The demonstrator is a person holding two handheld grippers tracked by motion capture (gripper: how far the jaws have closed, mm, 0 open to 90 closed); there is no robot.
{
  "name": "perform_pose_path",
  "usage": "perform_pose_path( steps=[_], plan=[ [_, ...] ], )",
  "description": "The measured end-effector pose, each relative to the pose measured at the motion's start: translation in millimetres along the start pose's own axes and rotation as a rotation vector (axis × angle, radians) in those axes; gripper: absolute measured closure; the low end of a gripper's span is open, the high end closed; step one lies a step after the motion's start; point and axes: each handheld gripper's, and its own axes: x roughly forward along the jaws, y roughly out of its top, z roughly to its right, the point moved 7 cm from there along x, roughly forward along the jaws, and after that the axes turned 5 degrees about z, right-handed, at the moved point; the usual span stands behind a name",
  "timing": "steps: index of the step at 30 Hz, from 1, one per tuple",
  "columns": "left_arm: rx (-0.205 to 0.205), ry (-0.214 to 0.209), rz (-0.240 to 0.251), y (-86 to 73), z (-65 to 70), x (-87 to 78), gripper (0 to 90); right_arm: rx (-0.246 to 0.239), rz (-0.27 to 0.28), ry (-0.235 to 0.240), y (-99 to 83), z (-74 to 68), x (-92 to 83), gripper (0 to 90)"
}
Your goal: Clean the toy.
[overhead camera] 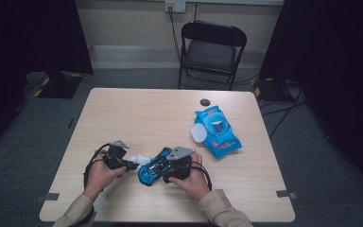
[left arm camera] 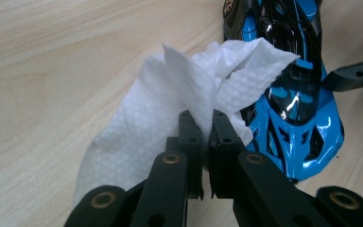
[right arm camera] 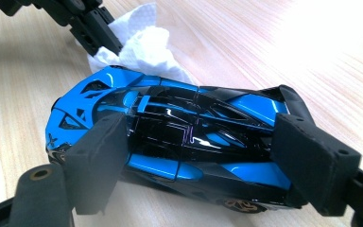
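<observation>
Toy car (right arm camera: pixel 179 142), blue and black, lies on the wooden table (overhead camera: pixel 137 113) near the person's edge, clamped across its body between the widely spread jaws of the right gripper (right arm camera: pixel 196 161), whose pads press its two flanks. Left gripper (left arm camera: pixel 207 127), just beside the car's side, has its jaws closed tight on a crumpled white wipe (left arm camera: pixel 170 113), which touches the car's blue bodywork. Farther back on the table lies a blue wipe packet (overhead camera: pixel 216 131) with its round white lid flap (overhead camera: pixel 198 133) folded open; its contents cannot be made out. A small dark cap (overhead camera: pixel 204 101) sits beyond it. The car's finish is glossy, with a black canopy, blue panels and bronze wheels.
</observation>
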Motion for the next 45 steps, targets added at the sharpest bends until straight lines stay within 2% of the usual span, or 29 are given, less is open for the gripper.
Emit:
perform_pose_path(
  steps=[9, 14, 20, 23, 28, 31, 35, 41, 45],
  plan=[
    [0.006, -0.017, -0.015, -9.2, 3.1, -7.1, 85.6, -0.001, 0.003, 0.0, -0.1, 0.5, 0.0, 19.3],
    [-0.006, -0.017, -0.004, -8.9, 0.6, -13.9, 85.7, -0.001, 0.006, -0.001, -0.2, 0.4, 0.1, 19.3],
    [-0.008, 0.01, 0.055, 13.3, -8.7, -27.8, 85.6, -0.002, 0.009, -0.001, -0.4, 0.6, 0.0, 19.3],
    [-0.022, 0.027, 0.094, 28.4, -13.8, -28.1, 85.6, -0.002, 0.008, -0.001, -0.3, 0.7, 0.0, 19.3],
    [-0.051, 0.039, 0.148, 52.0, -20.3, -17.7, 85.7, -0.002, 0.008, 0.001, -0.3, 0.9, 0.0, 19.3],
    [-0.045, 0.058, 0.145, 62.8, -22.7, -6.2, 85.7, -0.002, 0.008, 0.001, -0.3, 0.9, 0.1, 19.3],
    [-0.055, 0.054, 0.132, 72.1, -23.5, 14.2, 85.7, -0.002, 0.007, 0.003, -0.2, 1.1, 0.1, 19.3],
    [-0.051, 0.065, 0.145, 86.7, -17.7, 37.7, 85.6, -0.004, 0.008, 0.004, -0.4, 1.1, 0.1, 19.3],
    [-0.042, 0.066, 0.15, 91.8, -13.7, 47.3, 85.6, -0.002, 0.007, 0.005, -0.2, 1.1, 0.1, 19.3]
  ],
)
